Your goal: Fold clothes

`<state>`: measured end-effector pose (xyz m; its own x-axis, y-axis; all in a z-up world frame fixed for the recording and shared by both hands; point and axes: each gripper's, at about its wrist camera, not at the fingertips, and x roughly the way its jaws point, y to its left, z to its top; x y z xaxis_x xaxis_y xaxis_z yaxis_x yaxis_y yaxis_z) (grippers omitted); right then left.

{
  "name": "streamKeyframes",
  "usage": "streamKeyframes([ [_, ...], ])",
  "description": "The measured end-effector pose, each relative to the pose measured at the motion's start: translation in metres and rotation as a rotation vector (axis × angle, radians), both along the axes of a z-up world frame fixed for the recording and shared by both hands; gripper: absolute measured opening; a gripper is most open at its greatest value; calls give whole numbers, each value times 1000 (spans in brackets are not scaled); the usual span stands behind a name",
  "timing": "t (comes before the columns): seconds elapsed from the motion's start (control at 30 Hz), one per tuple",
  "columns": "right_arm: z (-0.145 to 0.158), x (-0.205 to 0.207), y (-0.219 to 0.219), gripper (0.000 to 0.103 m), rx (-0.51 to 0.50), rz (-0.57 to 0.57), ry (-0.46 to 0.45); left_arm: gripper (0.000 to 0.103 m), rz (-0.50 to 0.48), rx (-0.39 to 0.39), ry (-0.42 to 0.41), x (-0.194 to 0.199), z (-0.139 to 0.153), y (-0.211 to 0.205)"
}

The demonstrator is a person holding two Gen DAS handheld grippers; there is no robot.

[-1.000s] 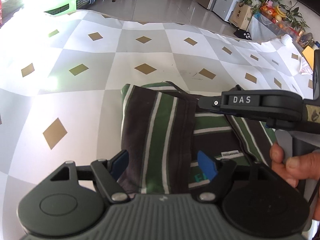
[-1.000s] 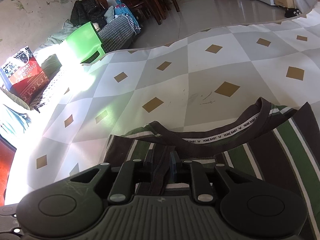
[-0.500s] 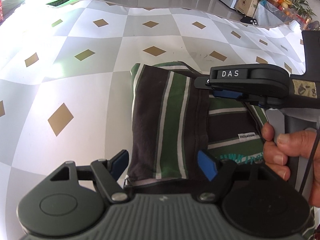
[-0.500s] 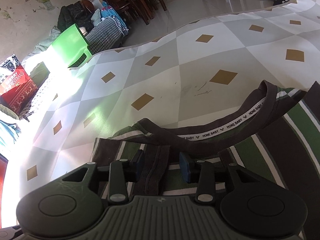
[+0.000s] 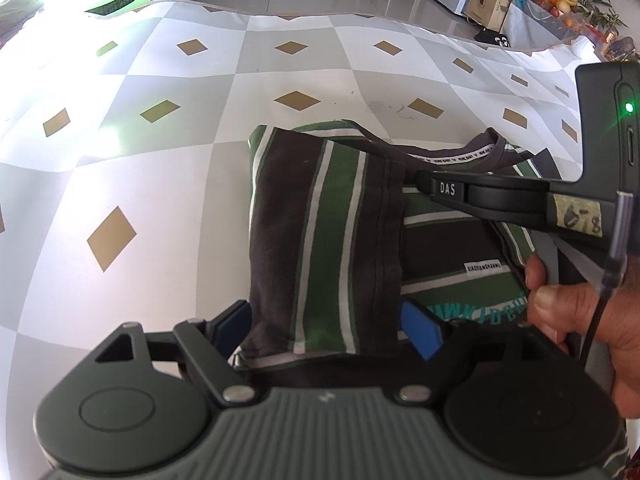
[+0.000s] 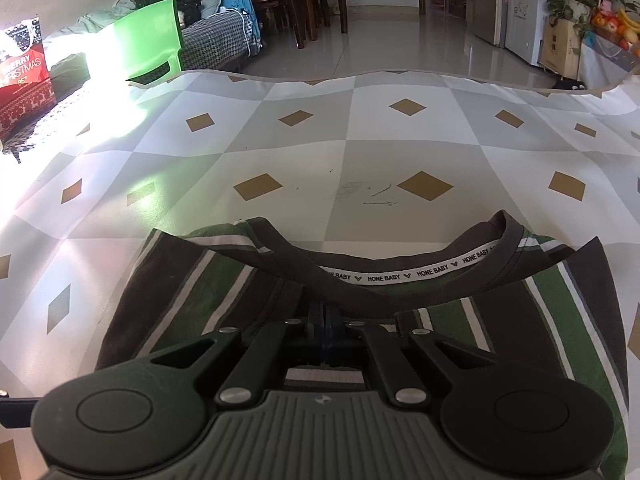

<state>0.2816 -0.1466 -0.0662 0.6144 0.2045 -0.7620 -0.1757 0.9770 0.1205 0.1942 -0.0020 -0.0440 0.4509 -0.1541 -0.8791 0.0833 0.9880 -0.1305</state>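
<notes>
A brown, green and white striped T-shirt (image 5: 328,232) lies on the checked mat, its left side folded over the body. My left gripper (image 5: 326,326) is open, its blue pads on either side of the folded flap's near edge. My right gripper (image 6: 325,314) has its pads together, just above the shirt (image 6: 520,320) below the collar (image 6: 400,276); no cloth shows between them. The right gripper also shows from the side in the left wrist view (image 5: 424,180), over the shirt's middle.
The grey and white checked mat (image 6: 360,140) with gold diamonds stretches ahead. Beyond its far edge stand a green plastic chair (image 6: 148,40), a red Christmas bag (image 6: 24,72), wooden chairs and white appliances (image 6: 524,8). Strong glare covers the left.
The right gripper opened, letting go of the folded flap, then shut empty and drew back to the right. The left gripper stayed open and pulled back toward the flap's near edge.
</notes>
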Motion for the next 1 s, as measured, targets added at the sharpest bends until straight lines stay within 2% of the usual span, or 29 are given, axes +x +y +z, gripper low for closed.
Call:
streamKeyframes([
  [0.1, 4, 0, -6, 4, 47, -2, 42, 81, -13, 24, 4, 0, -1, -7],
  [0.2, 10, -4, -11, 18, 82, -4, 71, 82, -15, 41, 3, -2, 1, -12],
  [0.27, 14, -10, -14, 33, 82, -10, 85, 84, -18, 35, 2, -6, 4, -16],
  [0.3, 16, -13, -16, 35, 78, -18, 96, 86, -24, 37, 3, -8, 5, -18],
  [0.53, 23, -35, -37, 42, 109, -88, 172, 91, -80, 82, -2, -29, 14, -37],
  [0.77, 35, -59, -51, 45, 65, -76, 166, 94, -103, 85, -17, -50, 25, -49],
  [1.0, 57, -82, -86, 48, 18, -58, 163, 101, -113, 103, -42, -66, 36, -59],
])
